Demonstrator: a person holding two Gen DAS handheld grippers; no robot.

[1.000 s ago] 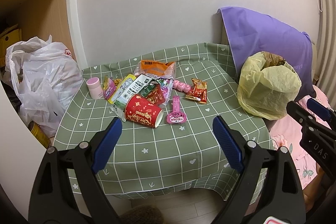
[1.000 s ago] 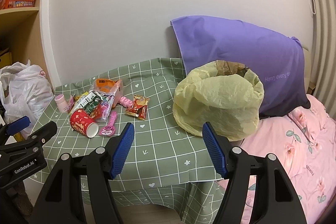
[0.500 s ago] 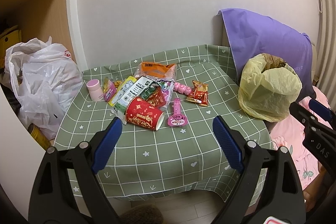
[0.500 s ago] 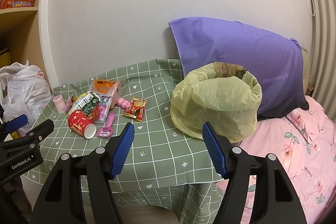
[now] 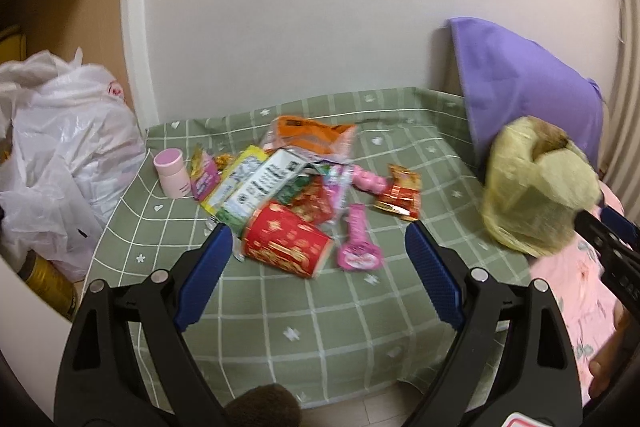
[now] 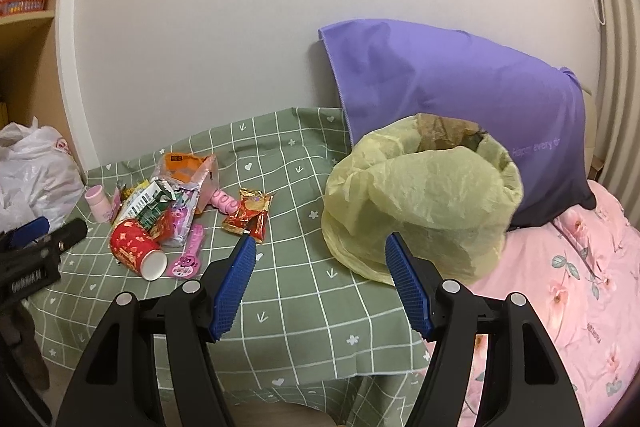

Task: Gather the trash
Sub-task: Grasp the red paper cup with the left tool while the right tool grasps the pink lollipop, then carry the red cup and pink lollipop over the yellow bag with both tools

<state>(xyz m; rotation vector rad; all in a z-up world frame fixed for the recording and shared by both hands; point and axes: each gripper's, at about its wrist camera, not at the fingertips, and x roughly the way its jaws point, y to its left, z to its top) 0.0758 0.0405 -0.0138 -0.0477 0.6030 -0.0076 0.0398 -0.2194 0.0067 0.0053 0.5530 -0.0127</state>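
- Left gripper (image 5: 318, 259): jaws spread wide, nothing between the blue pads, poised above the near part of the table (image 5: 360, 339); empty.
- Right gripper (image 6: 320, 267): jaws likewise apart, empty, aimed between the litter and the bag.
- Trash pile (image 5: 288, 187): heaped at 12 o'clock from the left gripper, on the green grid-patterned cloth.
- Red paper cup (image 5: 286, 245): lying on its side at the near edge of the pile, gold print on red, white interior visible in the right wrist view (image 6: 154, 264).
- Orange wrapper (image 5: 308, 137): crumpled, at the far side of the pile.
- White-and-green carton (image 5: 260, 187): flattened, leaning over the cup.
- Red-and-gold snack packet (image 5: 400, 197): at 1 o'clock, slightly apart from the heap.
- Pink flat package (image 5: 358, 241): just beside the cup, at its 3 o'clock.
- Small pink bottle (image 5: 173, 174): upright, at 10 o'clock.
- Yellow trash bag (image 6: 420, 199): open-mouthed, rim rolled down, at the table's 3 o'clock edge, against a purple pillow (image 6: 460, 87).
- White plastic bag (image 5: 60, 147): at 9 o'clock, off the table.
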